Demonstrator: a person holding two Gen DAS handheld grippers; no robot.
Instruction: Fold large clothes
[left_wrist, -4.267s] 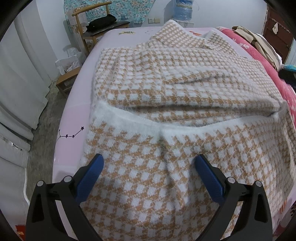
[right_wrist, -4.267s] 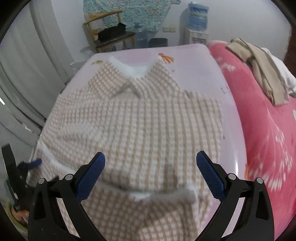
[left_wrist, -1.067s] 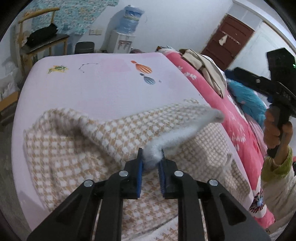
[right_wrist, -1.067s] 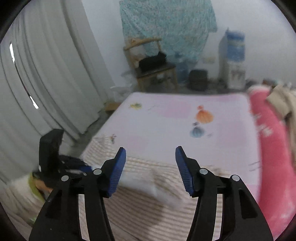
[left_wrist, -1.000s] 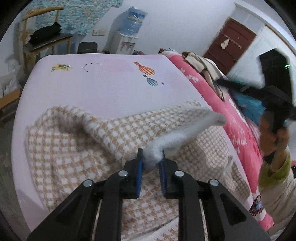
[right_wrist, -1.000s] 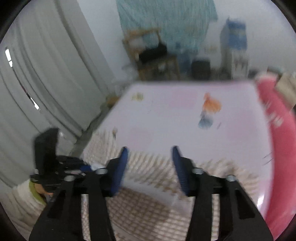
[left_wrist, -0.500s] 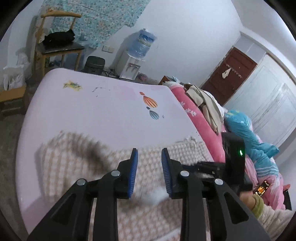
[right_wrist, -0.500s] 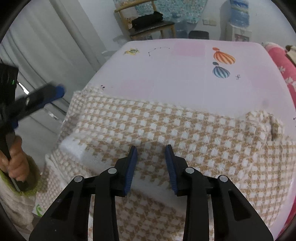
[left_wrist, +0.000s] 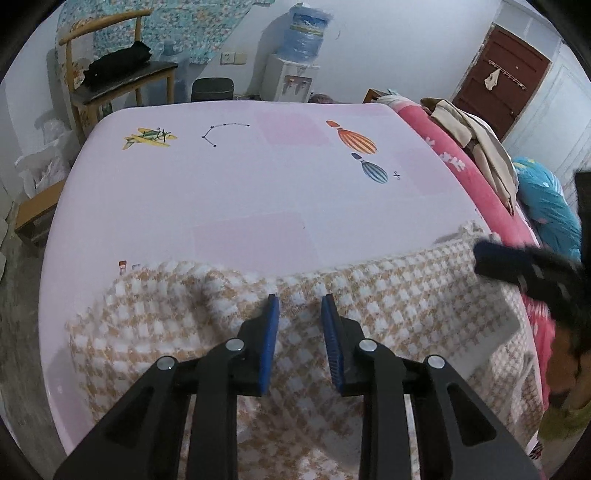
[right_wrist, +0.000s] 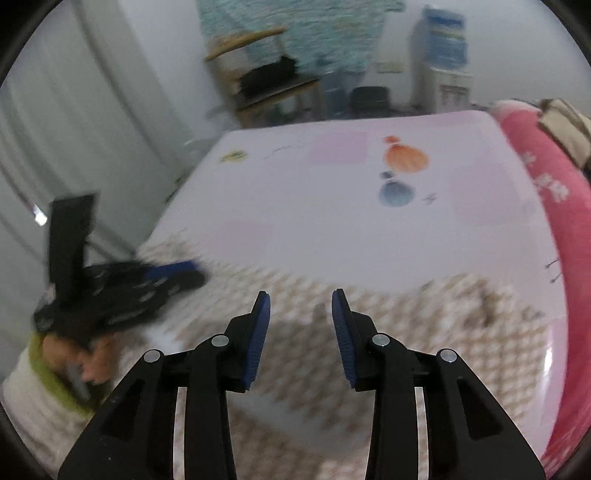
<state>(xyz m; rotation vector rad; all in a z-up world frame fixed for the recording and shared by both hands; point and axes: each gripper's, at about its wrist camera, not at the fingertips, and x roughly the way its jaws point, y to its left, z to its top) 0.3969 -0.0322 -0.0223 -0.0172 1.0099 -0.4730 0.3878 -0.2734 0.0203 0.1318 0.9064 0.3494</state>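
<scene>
- Left wrist view: left gripper (left_wrist: 298, 314) is hovering just above the checked sweater (left_wrist: 388, 299), jaws parted w/ nothing between them.
- Right gripper (right_wrist: 300, 314) is also hanging over the sweater, jaws apart, empty; view is blurring.
- Sweater is lying folded across the near end of the pink bed sheet (left_wrist: 240, 192), its far fold edge running side to side just beyond both grippers.
- Looking soft, thick, fuzzy knit; prob. light but bulky, sagging when lifted. Best pinching a corner or doubled edge, both layers together.
- Beyond the sweater, bare sheet, then chair (left_wrist: 110, 74) and water dispenser (left_wrist: 291, 74).
</scene>
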